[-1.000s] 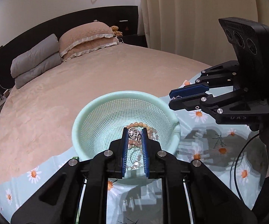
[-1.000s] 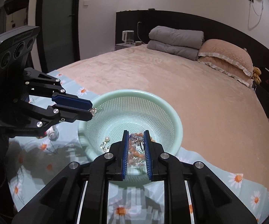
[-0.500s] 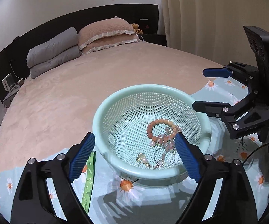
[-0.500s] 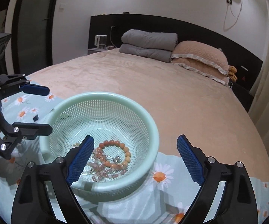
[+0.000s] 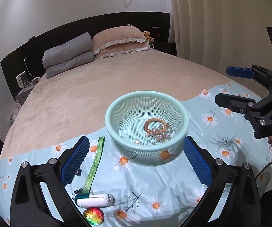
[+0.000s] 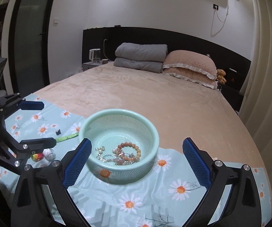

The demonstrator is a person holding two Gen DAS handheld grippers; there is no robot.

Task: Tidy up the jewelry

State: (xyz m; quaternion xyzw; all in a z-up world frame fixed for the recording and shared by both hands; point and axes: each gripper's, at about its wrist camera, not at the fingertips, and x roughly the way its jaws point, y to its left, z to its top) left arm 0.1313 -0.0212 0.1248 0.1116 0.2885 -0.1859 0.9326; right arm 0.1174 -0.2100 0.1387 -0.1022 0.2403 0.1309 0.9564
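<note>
Left gripper (image 5: 136, 158) is sitting with fingers spread wide, nothing between the blue pads (image 5: 75, 160), hovering above the daisy cloth (image 5: 154, 189) just short of the basket (image 5: 147, 98). Right gripper (image 6: 136, 159) is likewise gaping, empty, framing the same basket from the other side; it is also showing in the left view as right gripper (image 5: 228, 87), off to the side and apart from the rim.

The jewelry is lying in the basket bottom: an orange bead bracelet (image 5: 153, 124) is resting on a tangle of pink beads and chain (image 5: 162, 135), with a small silver piece (image 5: 136, 141) lying apart near the front wall. In the right view the bracelet (image 6: 129, 151) is lying beside a pearl-and-silver piece (image 6: 100, 150).

Judging handling: all light, smooth and slippery; the bracelet probably stretchy, keeping its loop; chains limp, likely snagging on each other and on the mesh. Best hold looks like pinching across the bracelet's bead string on its free far arc, away from the tangle. Thin chains are risking slipping out of the pads.

Outside the basket, on the cloth: a green strap (image 5: 96, 160), a white capsule-shaped gadget (image 5: 94, 202), a shiny multicolour ball (image 5: 94, 215), and a tiny black clip (image 6: 58, 131).
</note>
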